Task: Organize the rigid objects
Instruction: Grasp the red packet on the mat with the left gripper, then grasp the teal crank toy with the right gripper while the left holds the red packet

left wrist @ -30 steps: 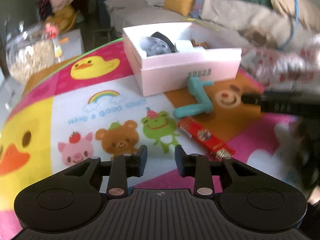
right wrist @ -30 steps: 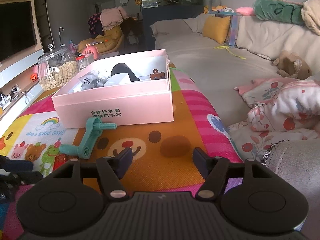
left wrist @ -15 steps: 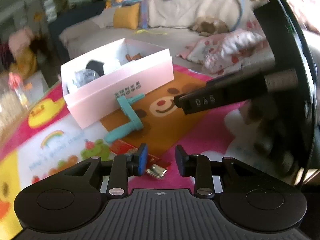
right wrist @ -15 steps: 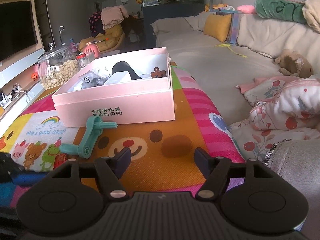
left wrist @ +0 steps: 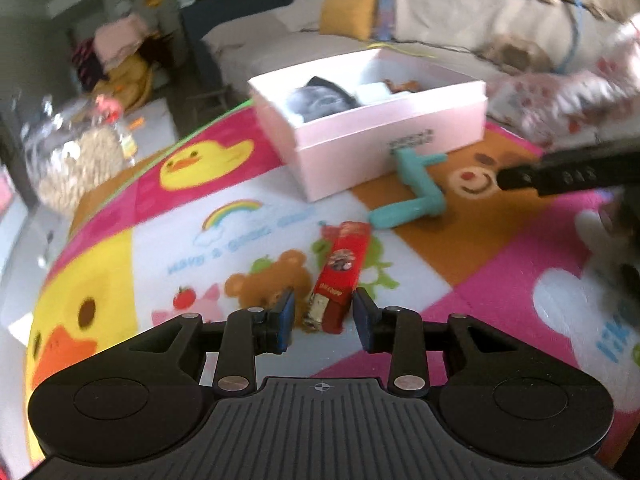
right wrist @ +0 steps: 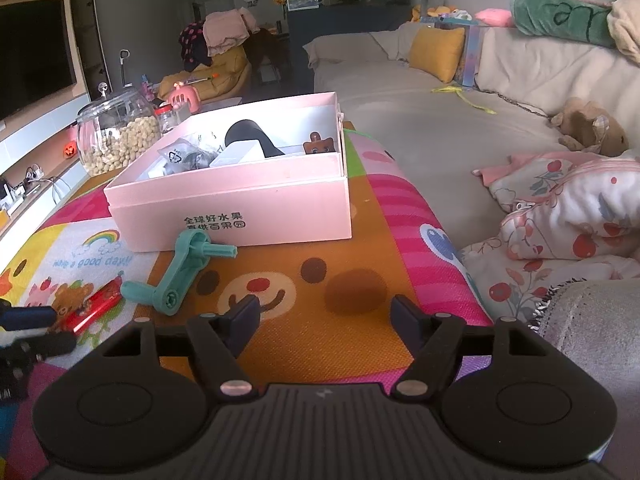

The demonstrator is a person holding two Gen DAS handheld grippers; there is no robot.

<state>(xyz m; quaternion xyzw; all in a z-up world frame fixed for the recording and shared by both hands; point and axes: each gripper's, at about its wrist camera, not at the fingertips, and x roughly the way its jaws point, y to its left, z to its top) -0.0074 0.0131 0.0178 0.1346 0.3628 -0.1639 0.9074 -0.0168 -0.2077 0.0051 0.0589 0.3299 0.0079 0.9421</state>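
Left tongs (left wrist: 323, 316) hang low over the mat (left wrist: 500, 280), their jaws narrow but not closed, with the near end of the red pack (left wrist: 342, 276) lying between them; the pads stand just clear of its sides, so nothing is gripped yet. Right tongs (right wrist: 323, 318) hover wide and empty over the orange bear panel of the mat, well short of any object; their jaws have just been opening, with nothing between them. The teal crank (right wrist: 180, 272) lies on the mat just in front of the pink box (right wrist: 240, 208), one end touching or nearly touching its front wall. The box sits open and already holds several items, among them a black object and a clear bag. The pack probably goes into the box next. Risks from here, as judged: the pack is flat and slick-looking, so jaws that close too high may slide off its top or pinch only the crimped foil end, letting it droop or slip out on the lift. The left view is blurred, so the exact gap between pads and pack cannot be told. A carry toward the box could also clip the crank or the right tongs' finger (left wrist: 560, 176).
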